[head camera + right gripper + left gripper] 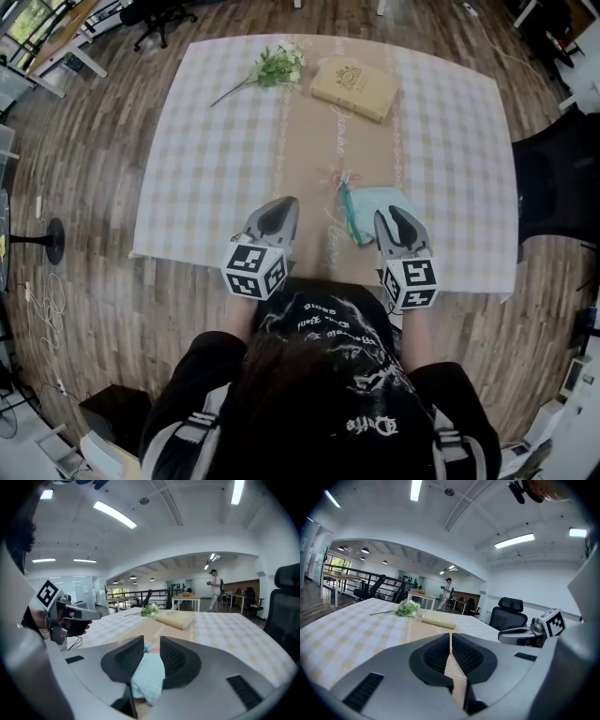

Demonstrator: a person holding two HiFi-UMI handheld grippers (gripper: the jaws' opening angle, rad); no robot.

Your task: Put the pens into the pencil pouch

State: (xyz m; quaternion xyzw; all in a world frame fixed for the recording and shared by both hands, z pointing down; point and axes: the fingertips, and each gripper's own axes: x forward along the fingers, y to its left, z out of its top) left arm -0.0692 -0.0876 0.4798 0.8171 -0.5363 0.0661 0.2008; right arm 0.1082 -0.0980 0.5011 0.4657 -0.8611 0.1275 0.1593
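- The left tool (284, 204), low and left of centre in the head view, is clenched on nothing and hangs over the near edge of the surface (206, 159). If it does not come across to steady things, every push by the other tool will meet loose cloth.
- The right tool (151, 639), low and right of centre, is released with its jaws apart. The pouch (373, 202) shows in the gap beneath them, and as far as I can tell it is not pinched. Closing here would likely catch both layers of the soft cloth together, which would bunch it up and hold its mouth shut.
- The pouch lies close to the front edge of the surface. A pull toward the person could drag it over that edge.
- I cannot tell whether the pouch's mouth is open or which way it faces. If it is closed, a pen would only skid across the top.
- The pens (350, 214) lie just left of the pouch, along its left side, and I cannot count them. They are thin and lie flat, so a grab from a shallow angle may slip off, roll them away or rake up the checked cloth under them.
- The book (354, 87) and the flowers (277, 67), at upper centre, lie well apart from the pouch and pens. Only a pen flicked hard would reach them.
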